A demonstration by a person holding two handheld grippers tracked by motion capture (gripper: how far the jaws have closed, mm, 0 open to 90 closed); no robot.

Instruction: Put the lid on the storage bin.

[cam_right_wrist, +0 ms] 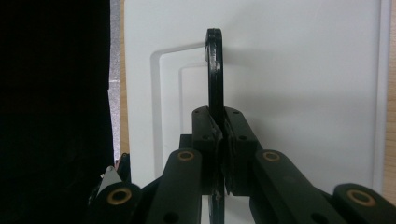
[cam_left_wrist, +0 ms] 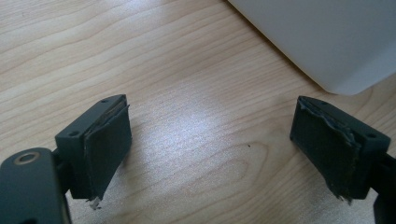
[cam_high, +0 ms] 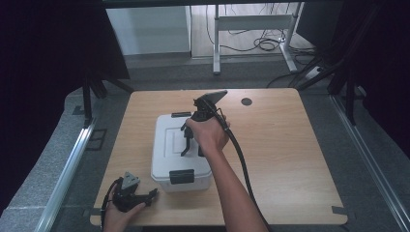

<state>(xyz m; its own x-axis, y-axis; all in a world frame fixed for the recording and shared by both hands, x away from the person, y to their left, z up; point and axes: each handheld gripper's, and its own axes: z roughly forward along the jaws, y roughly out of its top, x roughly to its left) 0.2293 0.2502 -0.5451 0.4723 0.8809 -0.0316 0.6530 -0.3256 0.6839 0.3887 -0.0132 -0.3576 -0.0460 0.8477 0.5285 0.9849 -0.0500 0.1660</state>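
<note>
A white lidded box with black latches stands on the wooden table. Its black carry handle is raised upright from the lid. My right gripper points down over the lid, shut on that handle; the same right gripper sits over the box's middle in the high view. My left gripper rests low near the table's front left corner, beside the box. In the left gripper view this left gripper is open over bare wood, with a corner of the white box just beyond.
A dark round hole marks the table's far side. A thick black cable trails from the right gripper along the forearm. Beyond the table are a desk frame and floor cables; dark curtains hang at both sides.
</note>
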